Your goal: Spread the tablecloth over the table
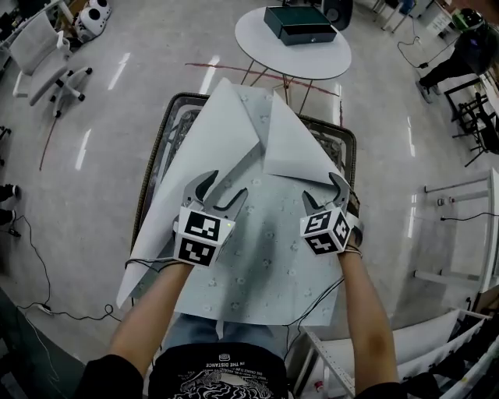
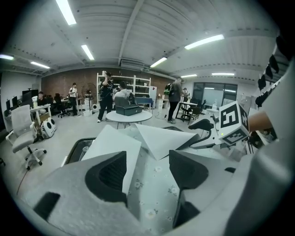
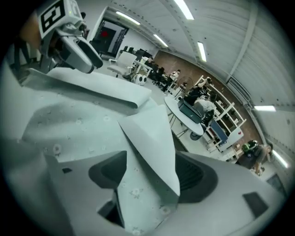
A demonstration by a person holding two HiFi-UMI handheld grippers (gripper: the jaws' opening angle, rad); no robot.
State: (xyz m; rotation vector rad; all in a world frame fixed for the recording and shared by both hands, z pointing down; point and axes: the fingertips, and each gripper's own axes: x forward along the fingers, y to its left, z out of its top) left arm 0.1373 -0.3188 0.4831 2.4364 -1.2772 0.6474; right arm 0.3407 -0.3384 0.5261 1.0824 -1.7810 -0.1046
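Note:
A pale tablecloth (image 1: pixel 265 257) with small flowers lies over the table, its plain underside showing on two flaps folded back at the far corners. The left flap (image 1: pixel 214 132) is large; the right flap (image 1: pixel 292 144) is smaller. My left gripper (image 1: pixel 221 191) hovers over the near edge of the left flap, jaws apart. In the left gripper view (image 2: pixel 147 170) that flap's edge (image 2: pixel 129 156) runs between the jaws, untouched. My right gripper (image 1: pixel 323 191) sits at the near corner of the right flap, jaws wide. In the right gripper view (image 3: pixel 152 177) a raised fold (image 3: pixel 152 138) stands between the pads, not pinched.
The table's dark rim (image 1: pixel 160 144) shows at the far left, where the cloth is folded away. Beyond it stands a round white table (image 1: pixel 312 58) carrying a black box (image 1: pixel 299 23). An office chair (image 1: pixel 39 51) is far left, and white frames (image 1: pixel 460 234) stand at the right.

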